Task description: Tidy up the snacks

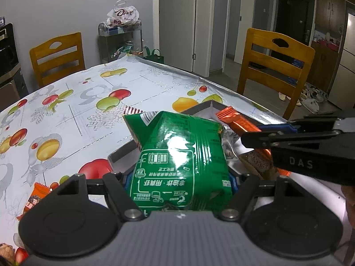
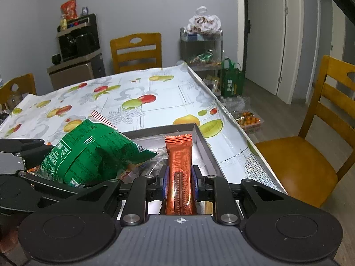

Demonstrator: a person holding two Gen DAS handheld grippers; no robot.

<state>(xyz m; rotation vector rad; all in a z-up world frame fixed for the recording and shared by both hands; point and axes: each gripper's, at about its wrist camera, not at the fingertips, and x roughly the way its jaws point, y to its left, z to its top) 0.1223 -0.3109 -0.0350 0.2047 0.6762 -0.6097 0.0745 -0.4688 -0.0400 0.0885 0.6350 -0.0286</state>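
A green snack bag (image 1: 177, 150) fills the middle of the left wrist view. My left gripper (image 1: 179, 181) is shut on its lower part, a blue pad pressing each side. The bag hangs over the near left corner of a shallow grey box (image 1: 206, 107) on the fruit-print tablecloth. My right gripper (image 2: 179, 184) is shut on an orange wafer bar (image 2: 179, 155), which points lengthwise into the box (image 2: 159, 130) along its right wall. In the right wrist view the green bag (image 2: 88, 155) and the left gripper (image 2: 44, 168) are just to the left. The right gripper (image 1: 253, 133) enters the left view from the right.
Silver and brown wrappers (image 1: 230, 141) lie in the box under the bag. A red-striped packet (image 1: 133, 110) lies behind it, and an orange packet (image 1: 35, 197) is on the cloth at near left. Wooden chairs (image 1: 273, 66) (image 2: 310, 155) stand around the table. A snack rack (image 2: 202, 46) stands beyond it.
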